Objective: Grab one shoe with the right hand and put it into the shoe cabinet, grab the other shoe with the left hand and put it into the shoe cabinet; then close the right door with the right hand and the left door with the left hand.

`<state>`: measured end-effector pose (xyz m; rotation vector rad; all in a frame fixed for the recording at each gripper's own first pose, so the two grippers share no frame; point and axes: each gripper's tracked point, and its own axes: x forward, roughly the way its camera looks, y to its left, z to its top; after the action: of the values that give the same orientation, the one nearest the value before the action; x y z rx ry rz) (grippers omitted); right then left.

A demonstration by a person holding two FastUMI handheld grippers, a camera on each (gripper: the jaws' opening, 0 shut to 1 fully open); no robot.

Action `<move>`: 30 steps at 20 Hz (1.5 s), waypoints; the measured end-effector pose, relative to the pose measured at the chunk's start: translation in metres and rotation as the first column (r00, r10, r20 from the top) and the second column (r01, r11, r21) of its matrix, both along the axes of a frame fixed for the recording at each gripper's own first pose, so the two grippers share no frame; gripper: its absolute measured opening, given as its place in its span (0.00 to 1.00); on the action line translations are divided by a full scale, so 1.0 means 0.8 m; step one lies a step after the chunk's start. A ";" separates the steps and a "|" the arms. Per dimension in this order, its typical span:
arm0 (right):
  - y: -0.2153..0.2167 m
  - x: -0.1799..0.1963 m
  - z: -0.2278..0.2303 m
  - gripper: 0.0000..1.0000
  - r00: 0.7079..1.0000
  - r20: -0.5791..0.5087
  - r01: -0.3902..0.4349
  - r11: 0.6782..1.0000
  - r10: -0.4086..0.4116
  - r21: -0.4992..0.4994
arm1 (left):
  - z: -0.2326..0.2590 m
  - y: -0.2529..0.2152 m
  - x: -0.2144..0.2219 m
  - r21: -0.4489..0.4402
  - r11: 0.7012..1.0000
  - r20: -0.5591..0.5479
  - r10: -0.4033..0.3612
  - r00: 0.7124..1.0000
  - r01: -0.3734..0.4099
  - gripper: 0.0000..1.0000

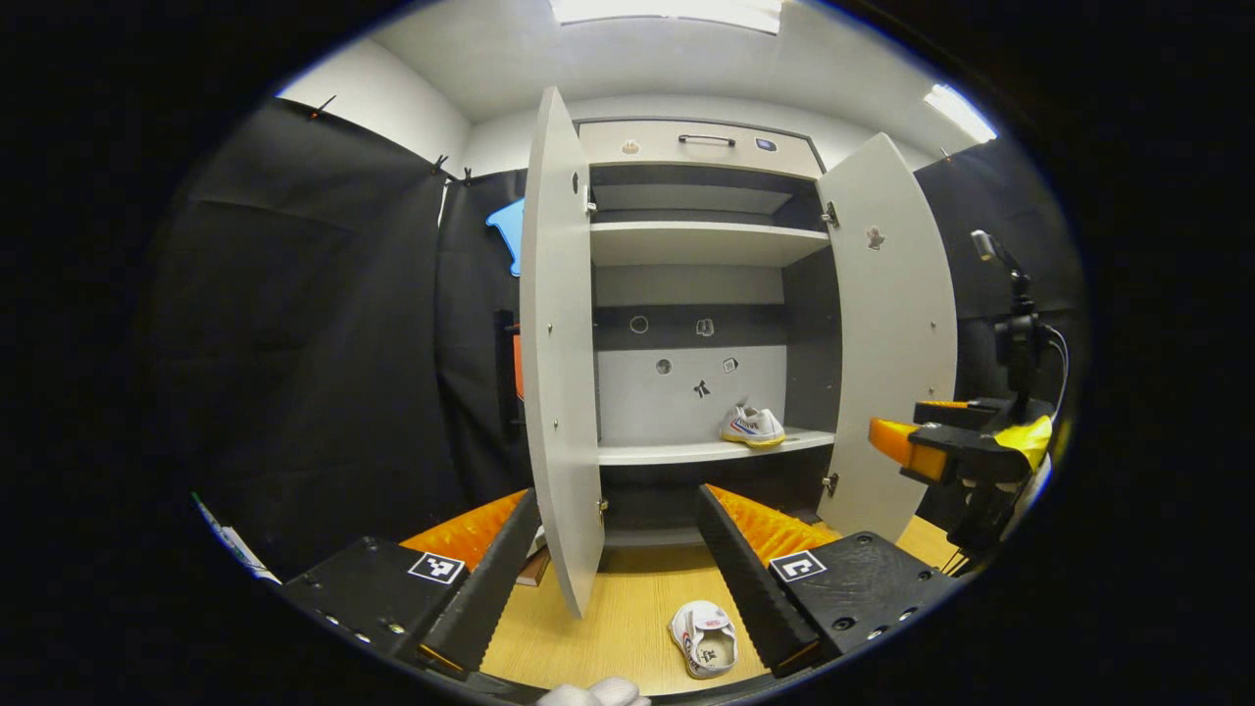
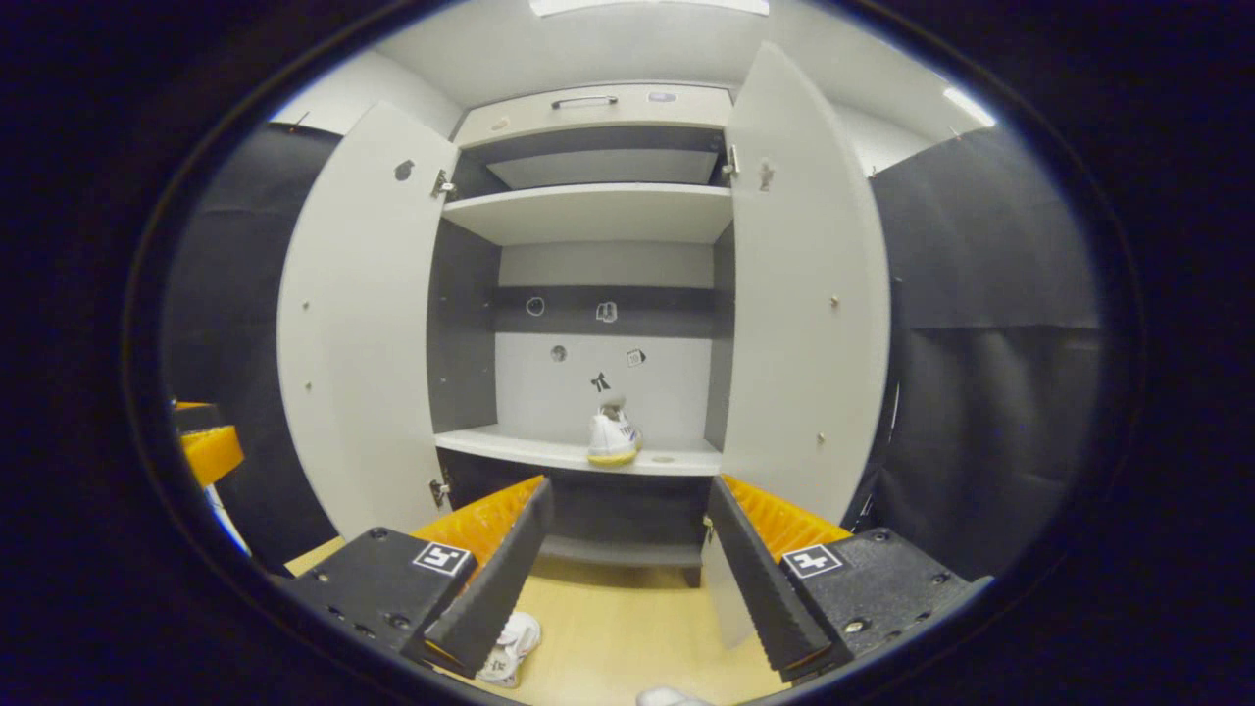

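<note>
Here both tools gape; floor shoe lies lengthwise, seemingly toe toward cabinet.

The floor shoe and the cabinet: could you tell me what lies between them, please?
In the left gripper view, bare wooden floor lies between the floor shoe and the cabinet; nothing blocks it.

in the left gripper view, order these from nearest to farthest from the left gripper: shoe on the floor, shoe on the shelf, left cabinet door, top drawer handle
From the left gripper:
1. Shoe on the floor, just below the fingers, toward the right one.
2. Left cabinet door, open, its edge standing between the fingers.
3. Shoe on the shelf, inside the cabinet, right side.
4. Top drawer handle, high above the shelves.
</note>
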<state>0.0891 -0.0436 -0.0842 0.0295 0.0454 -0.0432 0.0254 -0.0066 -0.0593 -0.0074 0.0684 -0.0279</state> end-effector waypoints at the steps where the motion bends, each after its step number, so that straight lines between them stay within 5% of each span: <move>1: -0.002 -0.014 -0.010 1.00 1.000 -0.011 0.002 1.000 -0.002 0.006 | -0.002 -0.006 0.000 0.003 1.000 -0.001 -0.018 1.000 0.018 0.97; 7: -0.023 -0.045 -0.011 1.00 0.999 -0.046 0.029 0.999 -0.028 0.019 | -0.048 -0.032 0.011 0.013 0.999 -0.030 -0.053 0.998 0.053 0.96; 11: -0.030 -0.057 -0.013 1.00 0.997 -0.072 0.028 0.999 -0.030 -0.029 | -0.146 -0.058 0.020 0.008 0.995 -0.128 -0.099 0.987 0.101 0.96; 20: -0.043 -0.095 -0.085 1.00 0.965 -0.255 0.049 0.997 -0.063 -0.061 | -0.411 -0.105 0.025 0.047 0.984 -0.461 -0.129 0.878 0.170 0.96; 30: -0.047 -0.097 -0.117 1.00 0.937 -0.340 0.058 0.995 -0.081 -0.077 | -0.518 -0.101 0.124 0.083 0.981 -0.537 -0.105 0.837 0.177 0.96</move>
<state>0.0111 -0.0811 -0.1781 -0.0425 0.3926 -0.1208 0.1247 -0.0874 -0.4733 0.1217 0.6306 -0.1706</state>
